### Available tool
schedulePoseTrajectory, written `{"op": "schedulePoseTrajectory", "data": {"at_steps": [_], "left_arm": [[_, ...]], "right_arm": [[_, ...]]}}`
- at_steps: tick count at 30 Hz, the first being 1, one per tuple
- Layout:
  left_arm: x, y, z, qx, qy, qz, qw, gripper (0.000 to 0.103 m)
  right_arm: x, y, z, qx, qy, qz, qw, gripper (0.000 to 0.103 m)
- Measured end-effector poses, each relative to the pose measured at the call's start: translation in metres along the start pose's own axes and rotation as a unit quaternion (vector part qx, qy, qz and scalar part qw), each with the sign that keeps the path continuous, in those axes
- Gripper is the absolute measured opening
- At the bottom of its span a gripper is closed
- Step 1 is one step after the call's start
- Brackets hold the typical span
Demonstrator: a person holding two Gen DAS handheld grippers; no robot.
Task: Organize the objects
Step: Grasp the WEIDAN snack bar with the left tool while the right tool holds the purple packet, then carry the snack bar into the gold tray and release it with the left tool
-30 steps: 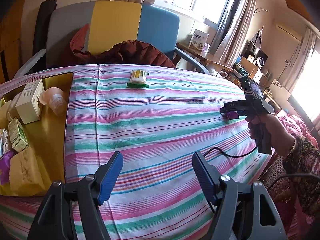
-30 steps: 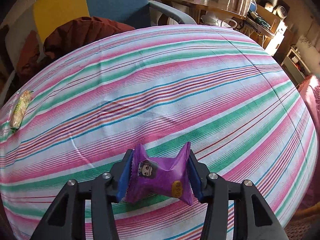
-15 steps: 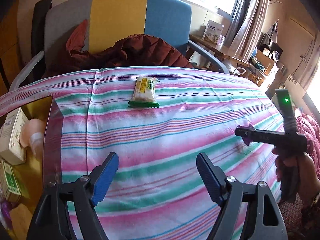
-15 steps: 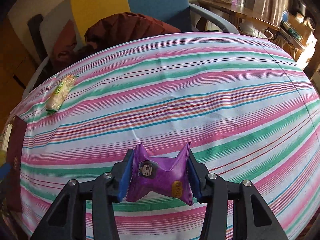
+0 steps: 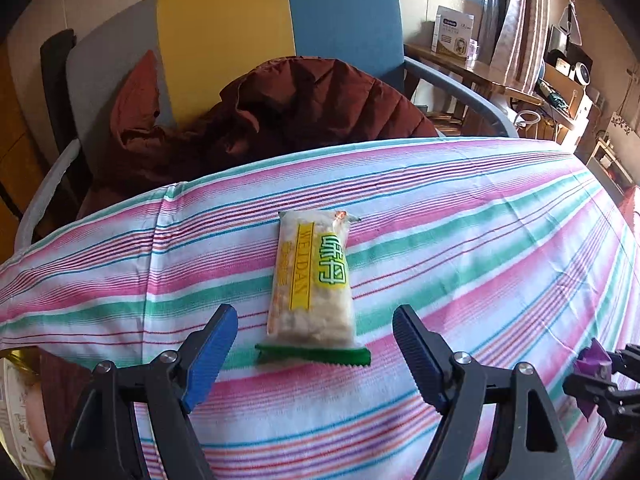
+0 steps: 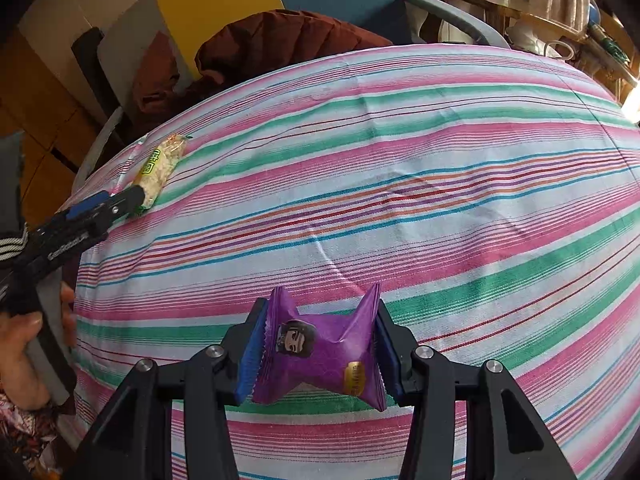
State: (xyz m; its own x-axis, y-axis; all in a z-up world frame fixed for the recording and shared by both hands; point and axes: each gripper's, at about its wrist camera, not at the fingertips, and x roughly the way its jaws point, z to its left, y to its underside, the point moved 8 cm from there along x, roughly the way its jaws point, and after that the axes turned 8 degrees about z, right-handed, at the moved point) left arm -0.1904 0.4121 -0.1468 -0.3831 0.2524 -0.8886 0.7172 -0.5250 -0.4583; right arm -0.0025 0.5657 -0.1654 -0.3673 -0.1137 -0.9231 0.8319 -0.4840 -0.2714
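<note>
Between spread left gripper [image 5: 314, 354] fingers, yellow snack packet [image 5: 310, 280], right gripper [image 6: 318, 354] clamping purple packet [image 6: 320, 354]

The tablecloth [image 5: 460, 248] is white, striped in broad pink and green bands with thin red, blue, purple and orange lines. The snack packet [image 5: 310, 280] on it is clear over pale yellowish contents, with a yellow label strip, green characters outlined in yellow, and a green serrated end. The left gripper [image 5: 314, 354] is black with blue ribbed pads [image 5: 210, 350]. The right gripper [image 6: 320, 356] is black too, its pads [image 6: 251, 354] blue, and the candy wrapper [image 6: 322, 354] between them is purple with a dark-haired cartoon face and a gold emblem. The armchair [image 5: 224, 36] has grey, yellow and blue panels; the jacket [image 5: 280, 120] on it is rust brown.
</note>
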Motion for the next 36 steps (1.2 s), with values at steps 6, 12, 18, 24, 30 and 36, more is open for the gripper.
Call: {"op": "schedulePoseTrajectory", "data": {"at_steps": [6,12,18,24,30,36], "left_arm": [[0.024,-0.012,0.000,-0.020,0.024,0.004,0.9995,0.081],[0.027,-0.011,0.000,-0.016,-0.011,-0.024,0.9995,0.052],[0.019,0.000,0.006,-0.030,-0.003,-0.035,0.9989,0.045],[-0.001,0.029,0.011,-0.054,0.001,-0.052,0.9972,0.044],[-0.027,0.070,0.014,-0.067,0.013,-0.064,0.9956,0.044],[-0.054,0.104,0.005,-0.047,0.011,-0.083,0.9954,0.044]], "right_arm": [[-0.004,0.001,-0.002,0.010,-0.017,0.004,1.000,0.050],[-0.004,0.002,-0.002,0.010,-0.022,0.006,1.000,0.050],[-0.005,0.002,-0.001,0.005,-0.020,0.004,1.000,0.050],[-0.006,0.002,0.003,0.001,-0.037,-0.002,0.999,0.050],[-0.006,0.005,0.009,-0.004,-0.057,0.000,0.998,0.050],[-0.007,0.007,0.015,-0.023,-0.044,-0.003,0.999,0.050]]}}
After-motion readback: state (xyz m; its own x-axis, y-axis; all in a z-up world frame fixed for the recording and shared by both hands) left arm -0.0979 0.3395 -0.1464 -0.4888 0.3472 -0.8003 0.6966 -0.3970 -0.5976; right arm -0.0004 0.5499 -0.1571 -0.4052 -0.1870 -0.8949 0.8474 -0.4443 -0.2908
